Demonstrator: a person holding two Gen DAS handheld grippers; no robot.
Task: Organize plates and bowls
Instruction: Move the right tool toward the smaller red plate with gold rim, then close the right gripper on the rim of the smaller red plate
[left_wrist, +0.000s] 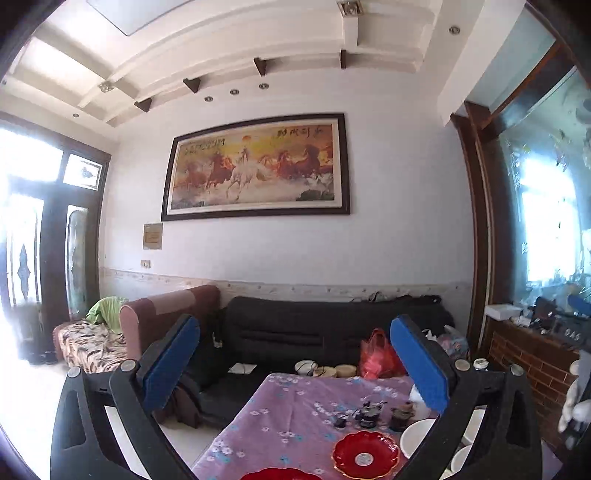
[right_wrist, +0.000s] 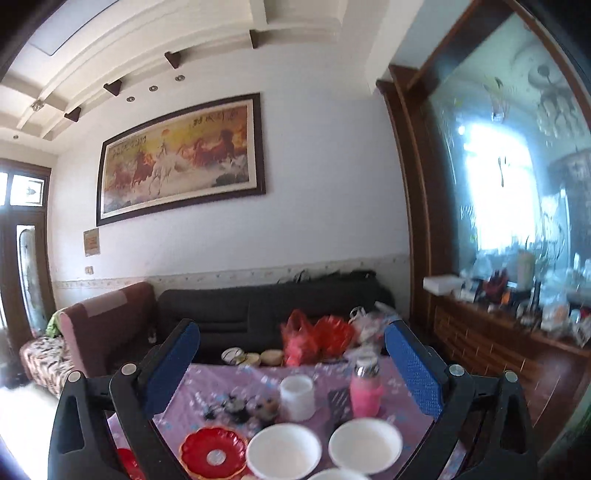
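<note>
Both our left hand-held gripper (left_wrist: 295, 354) and right hand-held gripper (right_wrist: 291, 358) hang released, empty. Nearest on the tabletop (right_wrist: 402, 391) sit white bowls (right_wrist: 283, 451), probably stiff, breakable, best pinched at the rim; beside them the red plate (right_wrist: 213, 453), likely slick.

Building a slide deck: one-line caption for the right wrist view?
Open right gripper above white bowls and a red plate on a floral tablecloth.

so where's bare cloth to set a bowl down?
Best free patch: the tablecloth left of the small teapots, running from the far edge back to the red plate. Crowded: the right half, with white bowls, white cup and pink bottle; bags fill the far edge.
</note>
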